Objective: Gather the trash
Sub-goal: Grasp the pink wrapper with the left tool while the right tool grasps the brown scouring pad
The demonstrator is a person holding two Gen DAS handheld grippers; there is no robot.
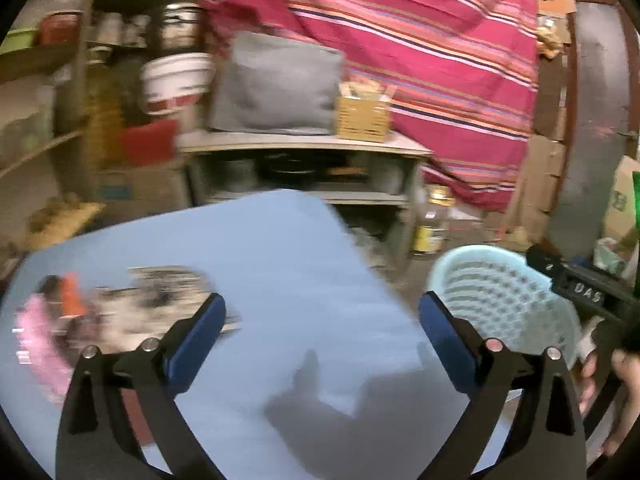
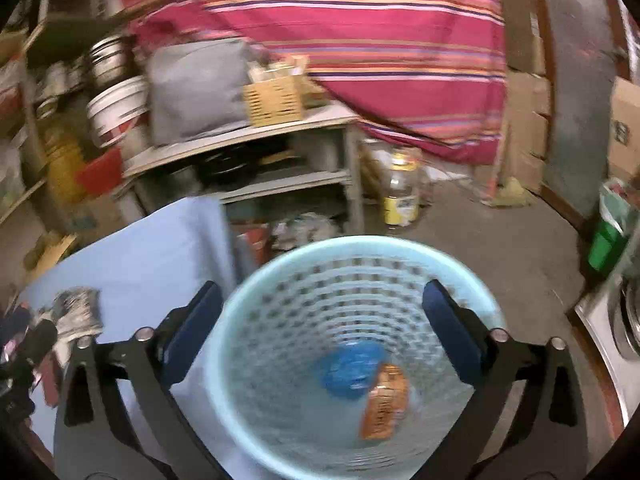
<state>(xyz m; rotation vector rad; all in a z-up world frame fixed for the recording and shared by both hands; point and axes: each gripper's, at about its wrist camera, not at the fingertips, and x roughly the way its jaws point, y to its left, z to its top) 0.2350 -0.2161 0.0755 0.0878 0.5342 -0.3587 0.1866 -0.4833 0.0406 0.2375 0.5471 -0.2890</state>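
Note:
A light blue mesh trash basket point(image 2: 352, 264) stands on the floor right of the blue table point(image 1: 280, 264). An orange wrapper point(image 2: 385, 406) and a blue crumpled piece point(image 2: 350, 368) lie inside it. My right gripper point(image 2: 322, 320) is open and empty above the basket's mouth. My left gripper point(image 1: 322, 328) is open and empty over the table. Blurred trash lies at the table's left: a pink wrapper point(image 1: 36, 340), an orange piece point(image 1: 71, 294) and a grey-white crumpled wrapper point(image 1: 160, 292). The basket point(image 1: 504, 292) shows right of the left gripper.
A grey shelf unit point(image 1: 304, 148) with a grey bag point(image 1: 276, 84) and a woven box point(image 1: 362, 114) stands behind the table. A striped pink cloth point(image 1: 420, 40) hangs behind. A jar point(image 2: 400, 192) stands on the floor. Cardboard boxes point(image 2: 524, 128) line the right wall.

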